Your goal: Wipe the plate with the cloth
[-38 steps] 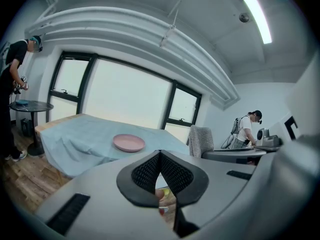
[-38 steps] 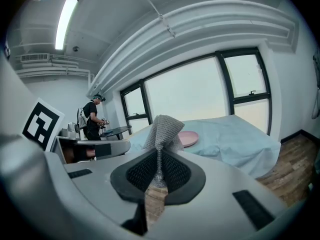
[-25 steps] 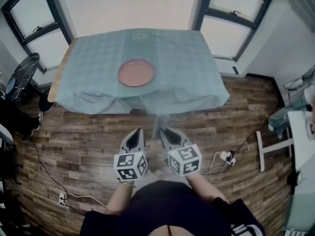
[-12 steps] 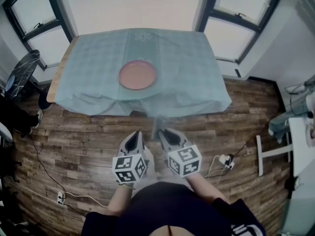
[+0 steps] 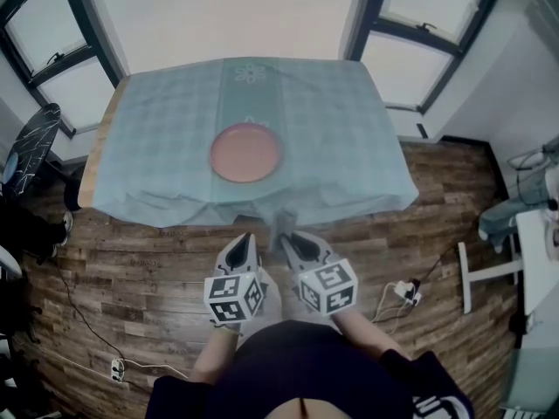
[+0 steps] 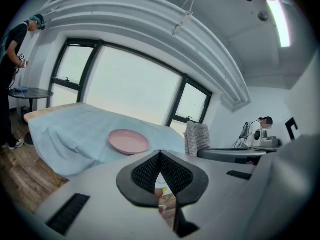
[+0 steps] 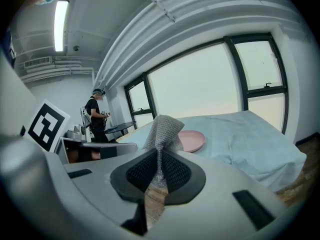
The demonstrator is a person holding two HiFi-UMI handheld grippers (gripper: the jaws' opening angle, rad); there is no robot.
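Cloth (image 7: pixel 163 128) pinched in right gripper (image 7: pixel 159 156) jaws.

The person holds both forearms (image 5: pixel 362 330) out ahead of the torso, with the left gripper (image 5: pixel 245 239) and right gripper (image 5: pixel 289 239) side by side, pointing far and slightly down, the left jaws pressed together empty and the right jaws pinching a grey knitted cloth (image 7: pixel 162 129).

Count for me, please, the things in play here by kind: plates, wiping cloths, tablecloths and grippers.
Plate: 1, pink, on the tablecloth
Wiping cloth: 1, grey, held by the right gripper
Tablecloth: 1, pale blue
Grippers: 2, the left gripper shut and empty, and the right gripper
Total: 5
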